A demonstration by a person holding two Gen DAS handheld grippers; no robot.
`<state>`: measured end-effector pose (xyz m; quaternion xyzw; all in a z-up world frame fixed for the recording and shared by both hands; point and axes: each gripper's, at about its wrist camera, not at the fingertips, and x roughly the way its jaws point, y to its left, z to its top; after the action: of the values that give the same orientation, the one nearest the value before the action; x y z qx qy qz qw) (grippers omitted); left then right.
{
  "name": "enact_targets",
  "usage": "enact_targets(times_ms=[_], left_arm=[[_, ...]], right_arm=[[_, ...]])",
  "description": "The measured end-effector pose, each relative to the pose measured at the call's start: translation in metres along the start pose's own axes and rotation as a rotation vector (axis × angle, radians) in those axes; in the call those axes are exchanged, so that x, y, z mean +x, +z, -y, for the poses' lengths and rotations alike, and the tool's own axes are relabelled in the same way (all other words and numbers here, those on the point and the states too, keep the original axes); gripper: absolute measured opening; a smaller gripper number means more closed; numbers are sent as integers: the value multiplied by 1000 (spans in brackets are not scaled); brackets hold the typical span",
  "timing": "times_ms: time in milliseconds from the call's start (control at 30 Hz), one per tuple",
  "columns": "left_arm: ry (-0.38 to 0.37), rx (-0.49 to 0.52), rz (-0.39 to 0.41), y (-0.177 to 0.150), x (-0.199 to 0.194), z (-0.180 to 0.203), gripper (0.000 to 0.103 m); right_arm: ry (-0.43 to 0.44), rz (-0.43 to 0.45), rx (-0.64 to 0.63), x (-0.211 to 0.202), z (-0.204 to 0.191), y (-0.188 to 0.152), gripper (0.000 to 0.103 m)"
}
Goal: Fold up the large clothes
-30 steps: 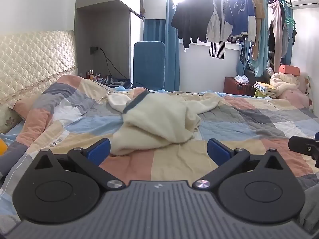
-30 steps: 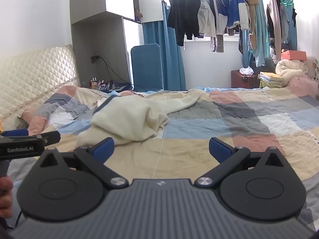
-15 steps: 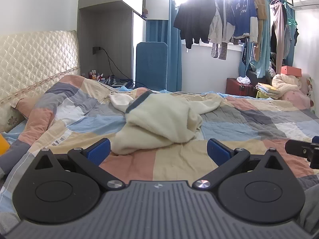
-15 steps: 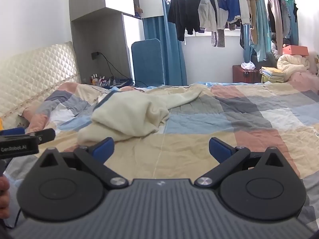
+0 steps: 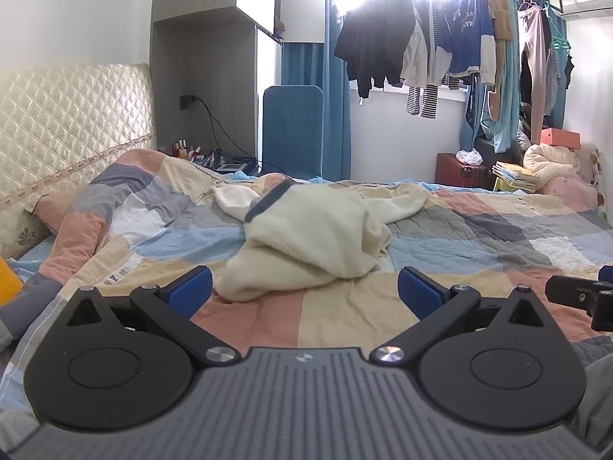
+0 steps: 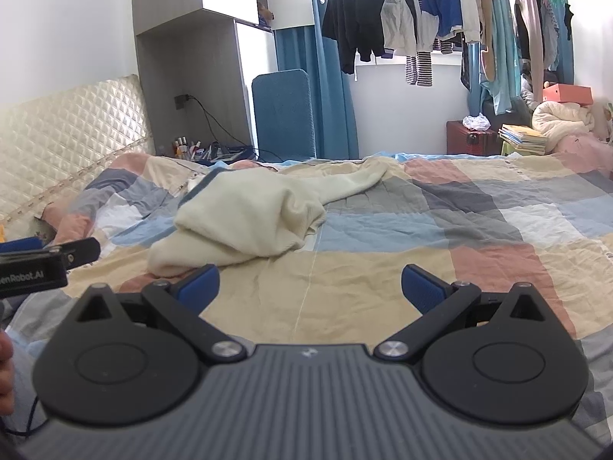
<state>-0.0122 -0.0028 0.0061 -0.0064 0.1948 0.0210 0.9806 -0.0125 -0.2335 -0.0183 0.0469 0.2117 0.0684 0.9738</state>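
A cream fleece garment [image 5: 306,241] with a grey-blue collar lies crumpled in a heap on the patchwork quilt [image 5: 345,318], one sleeve trailing toward the far right. My left gripper [image 5: 304,291] is open just short of the heap's near edge, nothing between its blue pads. In the right wrist view the same garment [image 6: 249,214] sits ahead and to the left. My right gripper [image 6: 310,285] is open too, its left pad [image 6: 199,285] close to the garment's near fold. Each view shows the other gripper at its edge.
A quilted headboard [image 5: 69,122] and pillow stand at the left. Beyond the bed are a blue chair [image 5: 293,130], a cluttered nightstand [image 5: 214,157], a red case [image 5: 459,168] and hanging clothes [image 5: 440,38]. A hand [image 6: 5,375] shows at the right view's left edge.
Both grippers have edged forward toward the garment, which looks slightly larger and nearer in both views. The jaws stay open and the garment has not moved.
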Motion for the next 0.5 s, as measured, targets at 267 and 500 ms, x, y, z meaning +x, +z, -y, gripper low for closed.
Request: enact_targets(times_ms=[267, 500], left_arm=[[3, -7, -2, -2, 0, -1, 103], [13, -16, 2, 0, -3, -2, 103]], right_arm=[[-9, 1, -10, -1, -1, 0, 103], [-2, 2, -7, -4, -3, 1, 103]])
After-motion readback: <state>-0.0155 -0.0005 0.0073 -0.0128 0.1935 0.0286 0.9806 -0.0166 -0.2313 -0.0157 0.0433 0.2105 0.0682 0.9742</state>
